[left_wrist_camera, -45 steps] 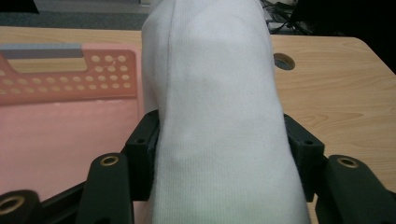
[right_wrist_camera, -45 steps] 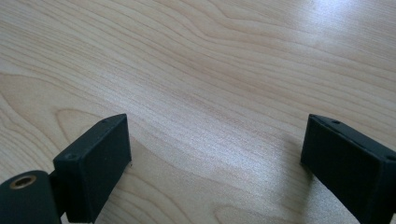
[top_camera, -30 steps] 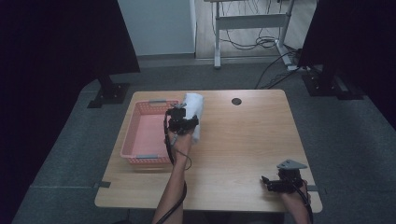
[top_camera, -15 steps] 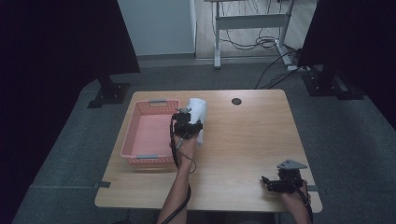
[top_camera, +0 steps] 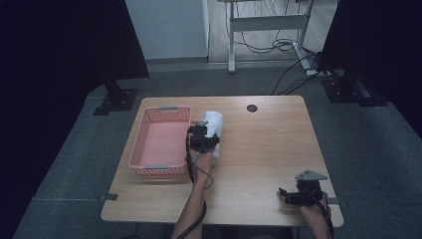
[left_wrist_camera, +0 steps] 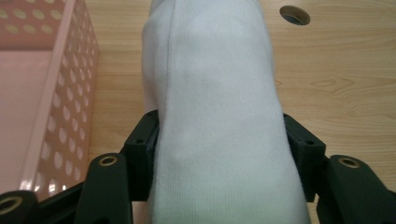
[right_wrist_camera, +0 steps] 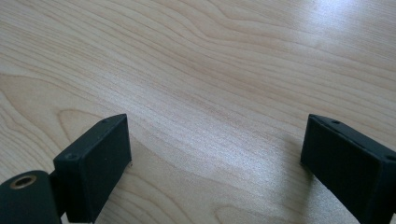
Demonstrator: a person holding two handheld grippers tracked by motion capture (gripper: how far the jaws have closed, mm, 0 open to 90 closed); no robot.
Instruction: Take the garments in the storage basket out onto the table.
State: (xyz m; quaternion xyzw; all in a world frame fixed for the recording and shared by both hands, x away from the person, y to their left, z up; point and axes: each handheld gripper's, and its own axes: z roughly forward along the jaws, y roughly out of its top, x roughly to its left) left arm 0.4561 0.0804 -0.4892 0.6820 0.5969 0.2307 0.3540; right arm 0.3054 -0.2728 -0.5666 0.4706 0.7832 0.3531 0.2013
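Note:
A white folded cloth (top_camera: pixel 214 122) lies lengthwise just right of the pink basket (top_camera: pixel 159 110), low over the wooden table (top_camera: pixel 268 144). My left gripper (top_camera: pixel 204 135) is shut on its near end. In the left gripper view the two black jaws press on both sides of the cloth (left_wrist_camera: pixel 215 84), which stretches away from the left gripper (left_wrist_camera: pixel 219 140). Whether the cloth's far end touches the wood I cannot tell. Near the table's front right corner, my right gripper (top_camera: pixel 284 195) rests open. Its own view shows the right gripper (right_wrist_camera: pixel 217 149) with only bare wood between the jaws.
The pink perforated basket's wall (left_wrist_camera: pixel 70 93) stands close on the left of the cloth. A dark round cable hole (top_camera: pixel 252 108) sits in the table beyond it, also as the hole (left_wrist_camera: pixel 295 14) in the left gripper view. Dark stands and a desk frame stand beyond the table.
My left gripper has come down toward the table and a little to the right, carrying the white cloth. The right gripper has stayed still.

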